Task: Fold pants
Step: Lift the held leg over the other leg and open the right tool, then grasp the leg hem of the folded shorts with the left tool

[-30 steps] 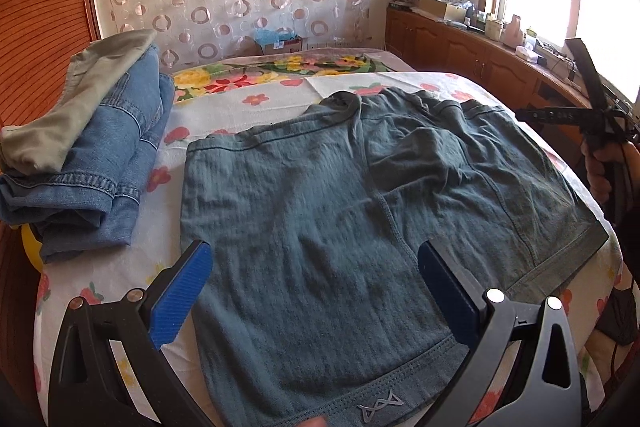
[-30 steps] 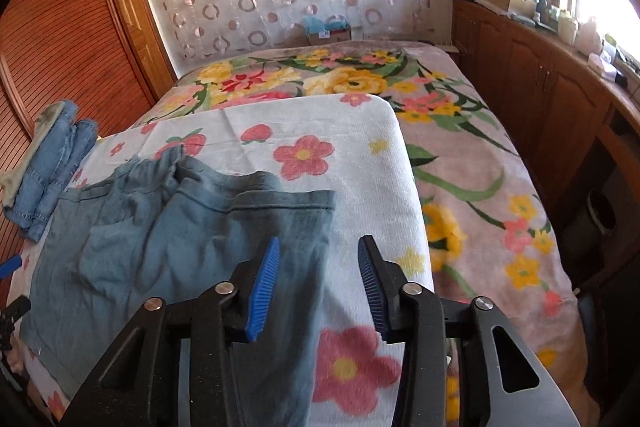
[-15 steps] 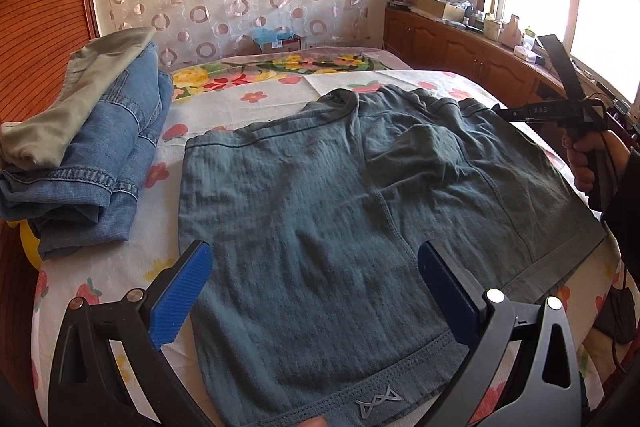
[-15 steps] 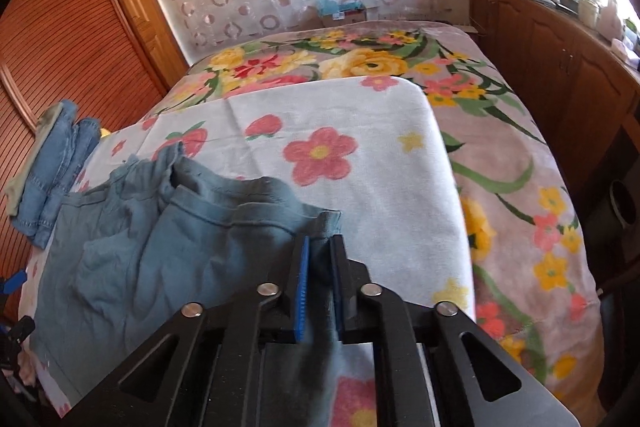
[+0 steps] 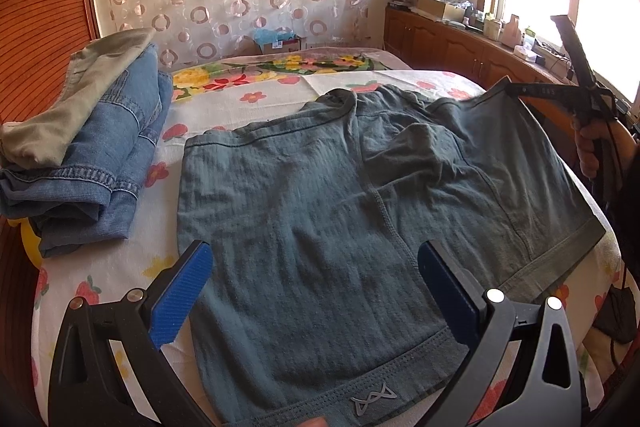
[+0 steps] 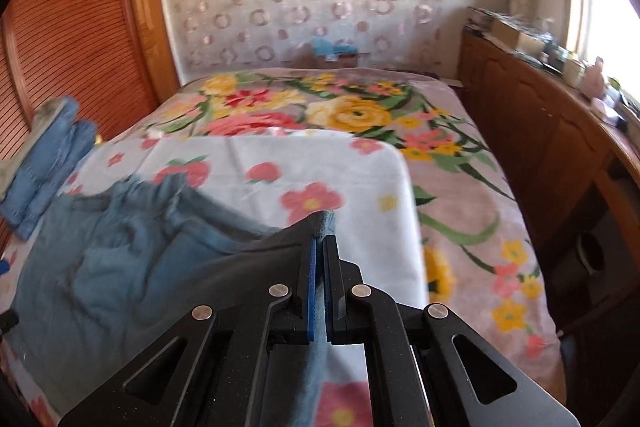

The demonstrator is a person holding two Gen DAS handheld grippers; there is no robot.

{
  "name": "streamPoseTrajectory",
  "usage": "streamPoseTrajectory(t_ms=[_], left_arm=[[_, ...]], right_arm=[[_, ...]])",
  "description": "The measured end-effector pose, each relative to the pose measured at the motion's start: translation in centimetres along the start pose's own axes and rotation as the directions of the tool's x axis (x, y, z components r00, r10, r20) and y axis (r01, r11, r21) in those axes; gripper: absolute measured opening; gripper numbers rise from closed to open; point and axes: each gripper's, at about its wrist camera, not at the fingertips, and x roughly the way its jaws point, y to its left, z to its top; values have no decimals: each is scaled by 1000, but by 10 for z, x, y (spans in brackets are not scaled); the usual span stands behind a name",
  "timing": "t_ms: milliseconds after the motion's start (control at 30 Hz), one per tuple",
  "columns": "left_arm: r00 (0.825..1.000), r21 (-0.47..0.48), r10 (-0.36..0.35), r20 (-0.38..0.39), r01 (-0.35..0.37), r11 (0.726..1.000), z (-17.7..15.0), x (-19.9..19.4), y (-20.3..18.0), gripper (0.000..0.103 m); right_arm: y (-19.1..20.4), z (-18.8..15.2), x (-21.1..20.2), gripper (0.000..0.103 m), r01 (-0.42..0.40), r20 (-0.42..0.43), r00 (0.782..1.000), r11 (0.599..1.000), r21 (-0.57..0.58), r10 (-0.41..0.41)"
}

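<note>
Grey-blue shorts lie spread on a white flowered towel on the bed. My left gripper hovers open over the waistband end, its blue pads wide apart and touching no cloth. In the right wrist view my right gripper is shut on a leg-hem corner of the shorts, which rises off the towel as a peak. From the left wrist view, the right gripper shows at the far right, held by a hand, with the hem corner lifted.
A stack of folded jeans with a khaki garment on top sits at the towel's left. A wooden cabinet with clutter runs along the right under the window. A slatted wooden door stands left. The flowered bedspread extends beyond the towel.
My right gripper closed on the shorts' hem corner and raised it off the towel, drawing it a little inward. My left gripper stayed where it was, open.
</note>
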Motion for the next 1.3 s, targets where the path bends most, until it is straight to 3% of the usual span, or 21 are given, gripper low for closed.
streamPoseTrajectory(t_ms=[200,333,433,567,867,1000,1100,1233,1300], left_arm=[[1000,-1,-3,-5,3,1000,-1,0,1,103],[1000,-11,2,-10,-2,1000,-2,0,5,103],[1000,-19,7,-11,-7,1000,-3,-2,9,103],[1000,-26,6,-12,-6,1000,-7,-7,13,103],[1000,-44,7,-30,-8,999,-25,-15,17,103],[999,-50,7,-35,-9,999,-28,-16,20,103],[999,-54,8,-42,-10,998,-31,-16,22,103],[998,-66,-3,-59,-1,998,-35,-11,26,103],[998,-68,-9,-67,4,998,-37,-9,27,103]], right_arm=[[-27,-13,5,3,51,-67,997,998,43,-48],[-35,-21,-5,18,96,-92,992,993,65,-90],[-31,-31,-30,24,55,-75,996,995,78,-49],[-3,-46,-70,24,17,-46,999,999,29,-16],[17,-139,-156,24,-12,-57,998,1000,3,12],[19,-155,-184,33,-23,-85,996,999,27,25],[18,-153,-192,33,5,-130,991,1000,23,-2],[11,-153,-199,33,-15,-158,987,999,43,22],[4,-157,-204,17,-49,-160,985,997,56,57]])
